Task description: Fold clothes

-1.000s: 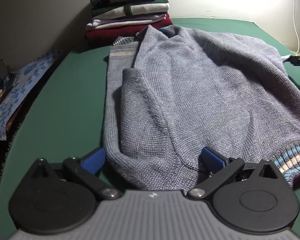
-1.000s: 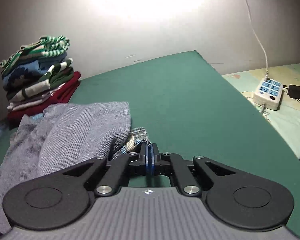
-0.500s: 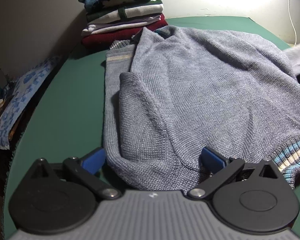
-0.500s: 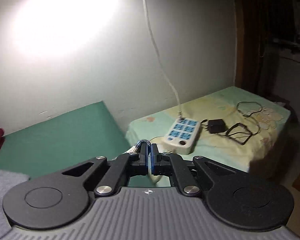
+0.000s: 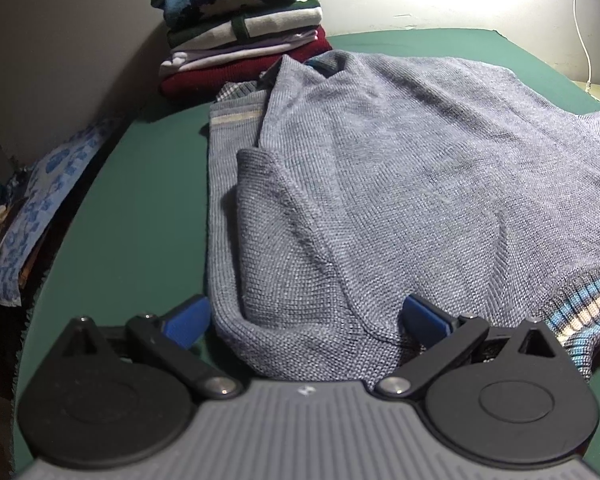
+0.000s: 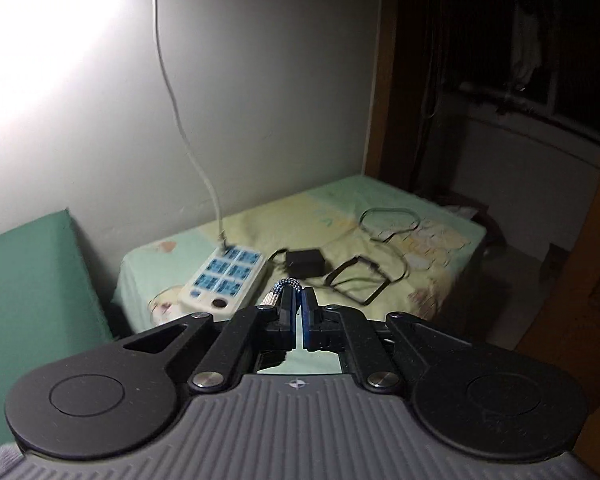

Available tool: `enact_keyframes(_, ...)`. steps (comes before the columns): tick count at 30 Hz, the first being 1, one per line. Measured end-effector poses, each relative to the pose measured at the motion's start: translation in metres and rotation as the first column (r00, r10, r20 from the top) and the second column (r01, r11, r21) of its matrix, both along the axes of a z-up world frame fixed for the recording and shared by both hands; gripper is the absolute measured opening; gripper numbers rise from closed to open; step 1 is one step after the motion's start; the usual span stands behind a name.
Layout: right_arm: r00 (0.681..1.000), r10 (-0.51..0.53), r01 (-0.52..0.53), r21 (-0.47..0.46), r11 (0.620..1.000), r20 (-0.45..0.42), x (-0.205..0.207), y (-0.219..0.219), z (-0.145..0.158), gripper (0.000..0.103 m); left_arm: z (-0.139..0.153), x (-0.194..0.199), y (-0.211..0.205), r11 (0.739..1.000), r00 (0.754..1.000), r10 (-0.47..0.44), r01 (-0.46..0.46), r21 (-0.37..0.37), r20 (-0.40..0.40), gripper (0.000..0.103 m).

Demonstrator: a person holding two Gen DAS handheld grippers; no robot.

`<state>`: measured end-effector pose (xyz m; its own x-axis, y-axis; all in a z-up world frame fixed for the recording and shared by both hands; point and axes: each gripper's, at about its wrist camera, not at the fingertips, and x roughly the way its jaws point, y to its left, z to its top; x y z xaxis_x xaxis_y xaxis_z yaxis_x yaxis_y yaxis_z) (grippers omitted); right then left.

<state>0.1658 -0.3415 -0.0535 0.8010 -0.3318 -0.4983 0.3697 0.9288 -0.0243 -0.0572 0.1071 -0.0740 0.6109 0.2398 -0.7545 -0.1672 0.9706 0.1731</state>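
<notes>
A grey-blue knit sweater [image 5: 400,184] lies spread on the green table [image 5: 140,220], its left sleeve folded in over the body and a striped hem at the lower right. My left gripper [image 5: 306,320] stands open at the sweater's near edge, its blue pads either side of a fold of knit. In the right wrist view my right gripper [image 6: 296,300] is shut on a striped cuff [image 6: 286,285] of the sweater; only a small loop of it shows above the fingertips. That view faces away from the table.
A stack of folded clothes [image 5: 240,28] stands at the table's far left corner. A blue patterned cloth [image 5: 40,216] lies off the left edge. Right of the table, a pale sheet [image 6: 340,232] holds a power strip [image 6: 224,276], an adapter [image 6: 304,262] and cables.
My right gripper has swung right and up with the cuff, away from the table toward the side surface. The left gripper has barely moved and stays open.
</notes>
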Motion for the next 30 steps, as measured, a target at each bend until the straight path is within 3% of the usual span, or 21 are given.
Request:
enact_keyframes(1, 1.0, 0.03, -0.03, -0.006, 1.0, -0.005, -0.005, 0.004, -0.001, 0.003, 0.001, -0.001, -0.001, 1.0, 1.0, -0.007, 0.007, 0.005, 0.002, 0.102)
enact_keyframes(3, 0.994, 0.104, -0.104, -0.001, 0.995, -0.028, -0.021, 0.016, 0.0, 0.017, 0.004, -0.002, -0.003, 1.0, 1.0, -0.022, 0.022, 0.016, 0.005, 0.102)
enact_keyframes(5, 0.964, 0.256, -0.249, 0.099, 0.964, -0.072, -0.044, 0.036, 0.0, 0.022, 0.006, -0.004, -0.005, 0.999, 0.999, -0.036, 0.036, 0.027, 0.008, 0.102)
enact_keyframes(8, 0.855, 0.505, -0.471, 0.229, 0.852, -0.119, -0.083, 0.073, -0.005, 0.022, 0.01, -0.006, -0.007, 0.997, 0.998, -0.058, 0.058, 0.043, 0.012, 0.102)
enact_keyframes(10, 0.771, 0.623, -0.595, 0.203, 0.778, -0.128, -0.109, 0.105, -0.01, 0.022, 0.013, -0.008, -0.009, 0.996, 0.997, -0.073, 0.072, 0.053, 0.015, 0.102)
enact_keyframes(12, 0.695, 0.705, -0.686, 0.166, 0.708, -0.14, -0.13, 0.133, -0.016, 0.03, 0.015, -0.009, -0.011, 0.994, 0.996, -0.088, 0.086, 0.064, 0.017, 0.102)
enact_keyframes(15, 0.637, 0.753, -0.73, 0.186, 0.658, -0.162, -0.141, 0.155, -0.026, 0.033, 0.019, -0.012, -0.014, 0.991, 0.994, -0.11, 0.108, 0.08, 0.021, 0.101)
enact_keyframes(19, 0.683, 0.701, -0.685, 0.152, 0.712, -0.206, -0.136, 0.169, -0.033, 0.032, 0.024, -0.028, -0.021, 0.98, 0.984, -0.18, 0.178, 0.092, 0.011, 0.102)
enact_keyframes(21, 0.683, 0.697, -0.657, 0.232, 0.717, -0.219, -0.13, 0.167, -0.035, 0.032, 0.026, -0.039, -0.025, 0.971, 0.975, -0.222, 0.22, 0.096, 0.003, 0.102)
enact_keyframes(23, 0.664, 0.715, -0.649, 0.308, 0.696, -0.218, -0.131, 0.164, -0.032, 0.032, 0.028, -0.049, -0.029, 0.96, 0.965, -0.263, 0.262, 0.099, -0.005, 0.102)
enact_keyframes(26, 0.588, 0.782, -0.69, 0.377, 0.619, -0.208, -0.146, 0.161, -0.024, 0.032, 0.032, -0.065, -0.036, 0.94, 0.946, -0.324, 0.323, 0.104, -0.017, 0.102)
enact_keyframes(30, 0.416, 0.881, -0.762, 0.442, 0.473, -0.227, -0.171, 0.171, -0.023, 0.032, 0.021, -0.073, -0.045, 0.906, 0.922, -0.382, 0.387, 0.171, -0.057, 0.1)
